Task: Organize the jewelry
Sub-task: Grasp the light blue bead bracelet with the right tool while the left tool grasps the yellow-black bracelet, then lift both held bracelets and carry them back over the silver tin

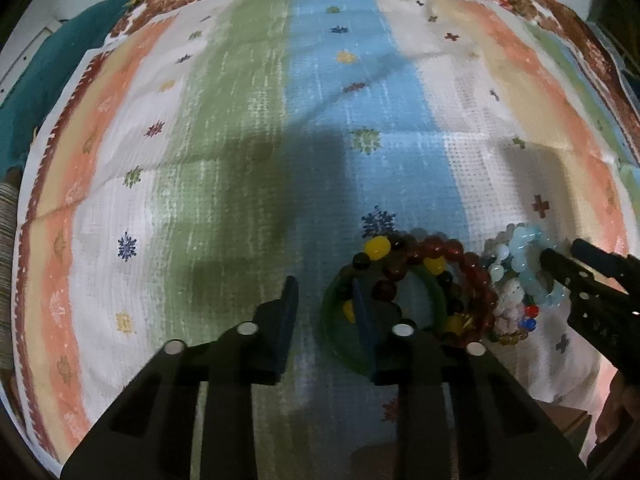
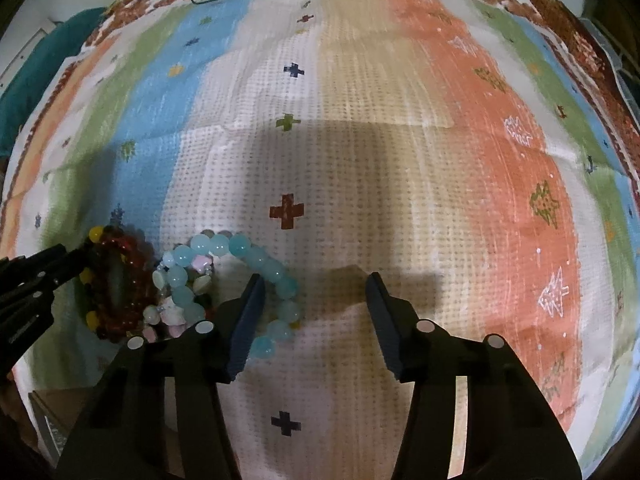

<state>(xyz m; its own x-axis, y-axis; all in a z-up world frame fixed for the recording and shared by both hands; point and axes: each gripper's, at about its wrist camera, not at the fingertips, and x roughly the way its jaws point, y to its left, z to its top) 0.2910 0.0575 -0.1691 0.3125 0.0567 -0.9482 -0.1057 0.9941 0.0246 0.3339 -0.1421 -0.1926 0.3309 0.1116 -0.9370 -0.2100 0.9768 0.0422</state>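
The jewelry lies in one tangled heap on the striped cloth (image 2: 360, 152) covering the desk, so the bracelets probably have to be teased apart one at a time before they can be laid out. In the right wrist view the heap sits at lower left of the frame: a pale blue bead bracelet (image 2: 264, 268) curls out toward the middle, small pink and white beads (image 2: 172, 312) bunch beneath it, and a dark red bead bracelet (image 2: 128, 256) lies further left.

The right hand-held gripper (image 2: 316, 312) is spread wide and holds nothing; its left finger sits over the blue loop, apparently inside it, while the right finger rests over bare cloth. That looks like a set-up for pinching the blue strand.

In the left wrist view the heap is at lower right. The left hand-held gripper (image 1: 326, 312) is also released, moderately open, with one finger over the green bangle (image 1: 440, 300) and the yellow-and-dark bead bracelet (image 1: 378, 249), the other over cloth. Whether either finger actually touches the beads cannot be told.
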